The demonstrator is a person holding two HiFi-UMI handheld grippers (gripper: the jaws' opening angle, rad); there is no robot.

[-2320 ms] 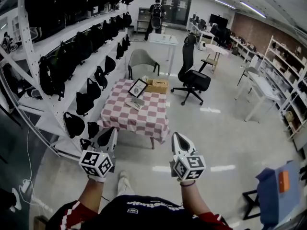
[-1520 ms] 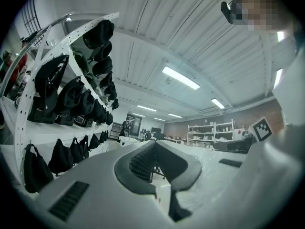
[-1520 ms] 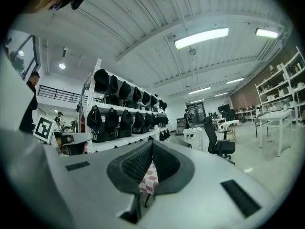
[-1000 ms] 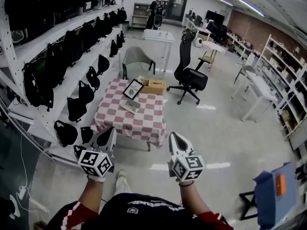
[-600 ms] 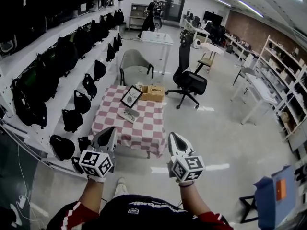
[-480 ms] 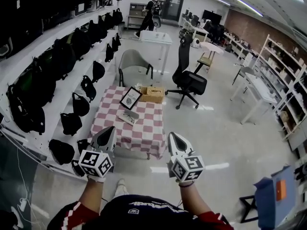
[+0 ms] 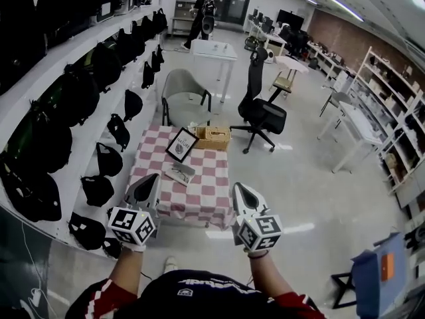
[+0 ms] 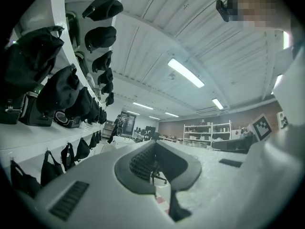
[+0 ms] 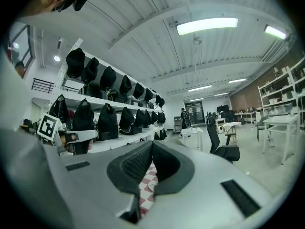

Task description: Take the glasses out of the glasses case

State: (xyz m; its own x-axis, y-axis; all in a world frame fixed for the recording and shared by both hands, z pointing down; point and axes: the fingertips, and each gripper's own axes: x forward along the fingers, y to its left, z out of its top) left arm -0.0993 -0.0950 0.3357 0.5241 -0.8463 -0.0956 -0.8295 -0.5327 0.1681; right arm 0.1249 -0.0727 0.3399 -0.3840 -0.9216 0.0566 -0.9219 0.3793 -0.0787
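A grey glasses case [image 7: 179, 173] lies shut on the red-and-white checked table [image 7: 206, 191], some way ahead of both grippers. The glasses themselves are hidden. My left gripper [image 7: 149, 178] is held in the air before the table's near left edge, jaws pressed together and empty. The right gripper [image 7: 238, 187] hangs level with it near the table's right corner, also shut and empty. In the left gripper view the left gripper [image 8: 153, 145] points at the room, and the right gripper [image 9: 151, 145] has checked cloth [image 9: 148, 179] showing below its tips.
A framed picture [image 7: 179, 145] and a wooden box [image 7: 212, 137] stand at the table's far end, with a grey chair [image 7: 183, 92] behind. Shelves of black bags [image 7: 99, 65] line the left. A black office chair [image 7: 262, 111] stands to the right, and a person [image 7: 201, 8] far off.
The view has moved forward toward the checked table, which now lies closer and lower in the head view. Both grippers stay shut and in the same pose.
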